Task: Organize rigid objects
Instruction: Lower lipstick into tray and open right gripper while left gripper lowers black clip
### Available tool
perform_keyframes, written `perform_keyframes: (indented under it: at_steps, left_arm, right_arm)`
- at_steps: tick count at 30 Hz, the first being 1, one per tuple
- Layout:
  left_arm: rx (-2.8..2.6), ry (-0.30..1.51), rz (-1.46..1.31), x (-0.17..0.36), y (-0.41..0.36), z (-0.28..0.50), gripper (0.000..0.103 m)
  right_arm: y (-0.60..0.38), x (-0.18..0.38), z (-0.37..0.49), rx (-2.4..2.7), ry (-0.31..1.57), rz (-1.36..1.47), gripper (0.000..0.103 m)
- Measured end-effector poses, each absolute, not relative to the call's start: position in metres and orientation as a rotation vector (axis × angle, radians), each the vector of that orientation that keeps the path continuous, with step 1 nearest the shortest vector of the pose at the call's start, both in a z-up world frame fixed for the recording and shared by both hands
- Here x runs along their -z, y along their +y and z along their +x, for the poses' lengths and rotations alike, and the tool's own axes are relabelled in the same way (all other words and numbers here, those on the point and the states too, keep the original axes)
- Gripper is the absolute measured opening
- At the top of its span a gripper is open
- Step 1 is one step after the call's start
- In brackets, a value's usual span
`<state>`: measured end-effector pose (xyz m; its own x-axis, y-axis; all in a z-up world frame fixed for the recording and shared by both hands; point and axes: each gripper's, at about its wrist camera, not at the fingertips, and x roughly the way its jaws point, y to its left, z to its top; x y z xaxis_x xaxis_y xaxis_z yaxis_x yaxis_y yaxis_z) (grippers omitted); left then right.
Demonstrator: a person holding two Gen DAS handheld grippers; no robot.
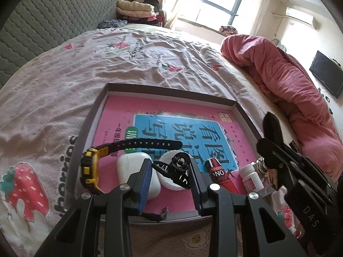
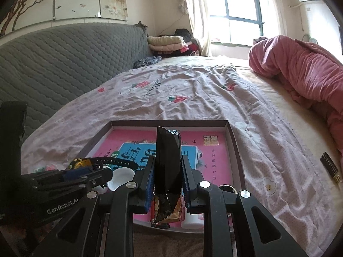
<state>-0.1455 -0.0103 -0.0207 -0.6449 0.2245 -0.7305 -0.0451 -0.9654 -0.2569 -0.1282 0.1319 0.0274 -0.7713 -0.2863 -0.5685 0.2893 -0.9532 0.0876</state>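
Step in hand: placing items into the tray (image 1: 246,115), a shallow dark-rimmed box with a pink book cover as its floor, lying on the bedsheet (image 1: 64,90) in the lower middle of both views.
Right gripper (image 2: 168,171): clamped on a tall black faceted bottle (image 2: 168,150), held upright above the near edge of the tray, lower centre of the right wrist view.
Left gripper (image 1: 171,171): jaws partly apart around a small black ring-shaped object (image 1: 180,163), low over the tray; whether the pads press on it cannot be told.
Already in the tray: a yellow and black watch (image 1: 90,169) at lower left, a white case (image 1: 133,162) beside it, a white round lid (image 1: 171,184), a red tube (image 1: 220,175) and a small white bottle (image 1: 250,177) toward lower right.
Next move, judged: the bottle needs a bare patch of pink floor; the far half of the tray looks free.
Risk, judged: tall and narrow, it may topple if stood upright.
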Motion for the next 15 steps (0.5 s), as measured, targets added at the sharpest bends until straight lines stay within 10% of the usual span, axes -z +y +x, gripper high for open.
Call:
perform_keyframes:
  at_steps: [15]
  left_arm:
    - [-2.638,-0.253,-1.277,0.028,0.009,-0.143,0.034]
  right_arm:
    - [0.12,0.005,-0.145,2.642,0.103,1.064,0.022]
